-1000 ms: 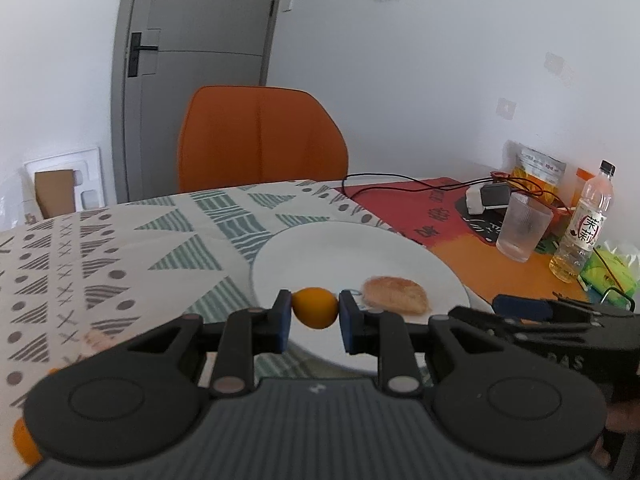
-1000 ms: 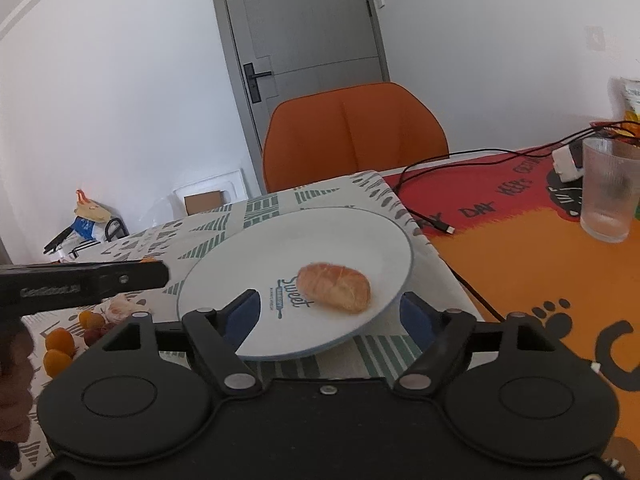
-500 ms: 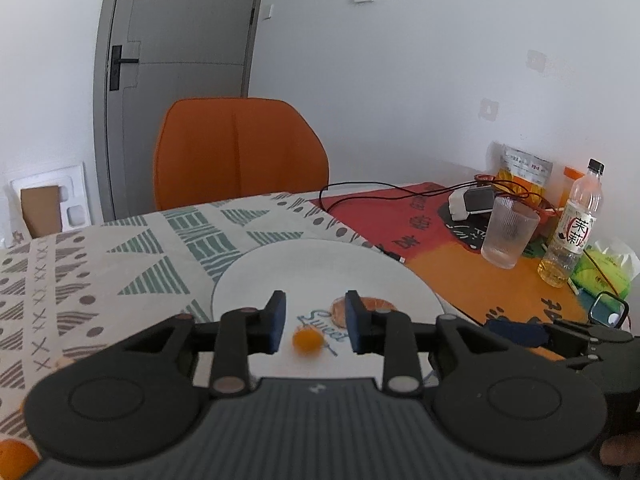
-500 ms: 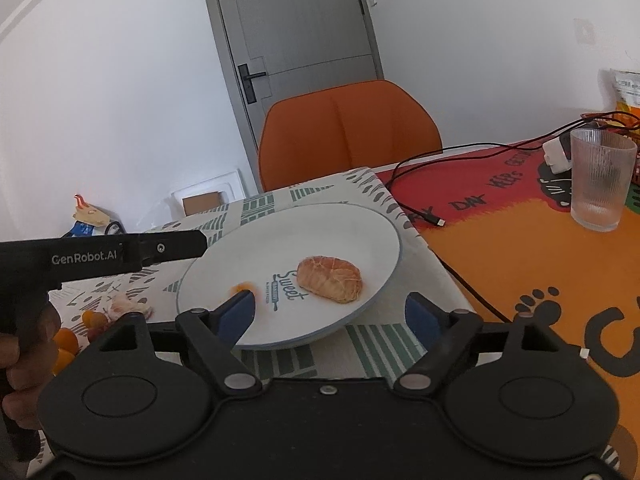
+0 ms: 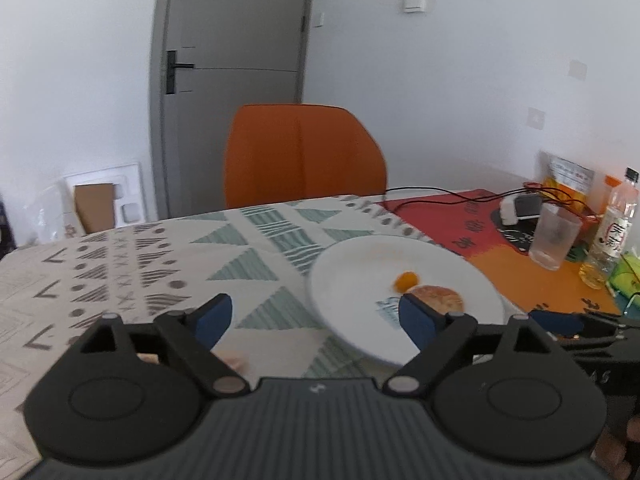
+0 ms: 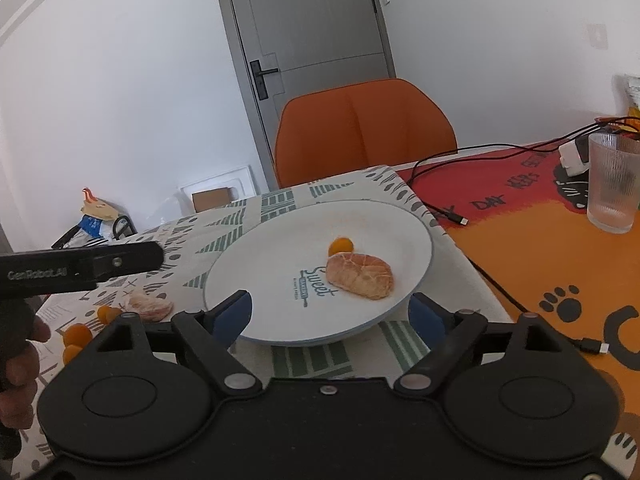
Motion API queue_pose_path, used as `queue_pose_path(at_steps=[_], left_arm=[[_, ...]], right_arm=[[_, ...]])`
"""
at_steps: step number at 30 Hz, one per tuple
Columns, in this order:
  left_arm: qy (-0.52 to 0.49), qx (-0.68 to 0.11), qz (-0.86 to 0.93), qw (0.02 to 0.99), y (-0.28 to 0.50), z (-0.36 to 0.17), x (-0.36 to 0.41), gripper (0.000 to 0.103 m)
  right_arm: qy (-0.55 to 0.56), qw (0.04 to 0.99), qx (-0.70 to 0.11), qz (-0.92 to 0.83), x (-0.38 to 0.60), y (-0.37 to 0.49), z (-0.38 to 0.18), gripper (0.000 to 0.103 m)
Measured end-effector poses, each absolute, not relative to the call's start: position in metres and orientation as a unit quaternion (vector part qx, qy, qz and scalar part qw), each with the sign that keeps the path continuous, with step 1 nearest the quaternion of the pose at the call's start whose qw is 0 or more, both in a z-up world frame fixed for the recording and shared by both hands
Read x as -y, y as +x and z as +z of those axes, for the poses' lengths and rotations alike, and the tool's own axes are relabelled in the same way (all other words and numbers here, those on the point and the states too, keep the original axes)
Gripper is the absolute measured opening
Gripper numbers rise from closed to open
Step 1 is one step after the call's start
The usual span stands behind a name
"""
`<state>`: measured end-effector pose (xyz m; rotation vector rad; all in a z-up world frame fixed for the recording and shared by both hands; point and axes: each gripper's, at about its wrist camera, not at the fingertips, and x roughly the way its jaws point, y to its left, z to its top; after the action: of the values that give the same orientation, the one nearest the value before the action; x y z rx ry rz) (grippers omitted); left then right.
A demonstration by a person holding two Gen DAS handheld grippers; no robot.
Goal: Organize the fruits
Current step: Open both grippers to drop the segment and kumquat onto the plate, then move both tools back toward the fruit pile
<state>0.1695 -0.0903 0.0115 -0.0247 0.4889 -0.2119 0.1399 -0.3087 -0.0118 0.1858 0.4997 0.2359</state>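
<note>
The loose fruit (image 6: pixel 108 314) off the plate (image 6: pixel 248 276) lies nearer the left tool (image 5: pixel 316 320), both tools' jaws opening, nothing between them.

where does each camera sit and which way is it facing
Left wrist: on the left hand-held gripper, looking forward and slightly down over the patterned tablecloth toward the orange chair; its own opening fingers, nothing between them, and the right hand-held gripper's tip at right show.
Right wrist: on the right hand-held gripper, facing the white plate; its opening fingers, the left hand-held gripper's side and a hand show.
Shared: plate, small orange fruit, peeled fruit, chair, door, glass.
</note>
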Motion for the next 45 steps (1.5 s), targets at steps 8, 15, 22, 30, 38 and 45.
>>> queue_pose_path(at_steps=[8,15,22,30,38,45], left_arm=[[-0.032,-0.237,-0.044,0.97,0.15,0.014,0.048,0.103],[-0.046,-0.235,-0.027,0.971,0.134,0.018,0.021,0.103],[-0.064,-0.239,-0.015,0.969,0.115,0.017,-0.004,0.103],[-0.078,-0.239,-0.007,0.968,0.09,0.012,-0.028,0.103],[-0.075,-0.238,0.003,0.968,0.068,0.007,-0.044,0.103],[-0.083,-0.244,0.009,0.966,0.054,-0.001,-0.06,0.103]], right_arm=[[0.078,0.96,-0.234,0.133,0.288,0.131,-0.005,0.103],[0.073,0.957,-0.236,0.149,0.271,0.127,-0.001,0.103],[0.064,0.956,-0.236,0.162,0.252,0.122,0.003,0.103],[0.055,0.95,-0.243,0.186,0.226,0.116,0.005,0.103],[0.043,0.941,-0.255,0.219,0.202,0.109,0.003,0.103],[0.03,0.929,-0.266,0.257,0.18,0.102,0.0,0.098]])
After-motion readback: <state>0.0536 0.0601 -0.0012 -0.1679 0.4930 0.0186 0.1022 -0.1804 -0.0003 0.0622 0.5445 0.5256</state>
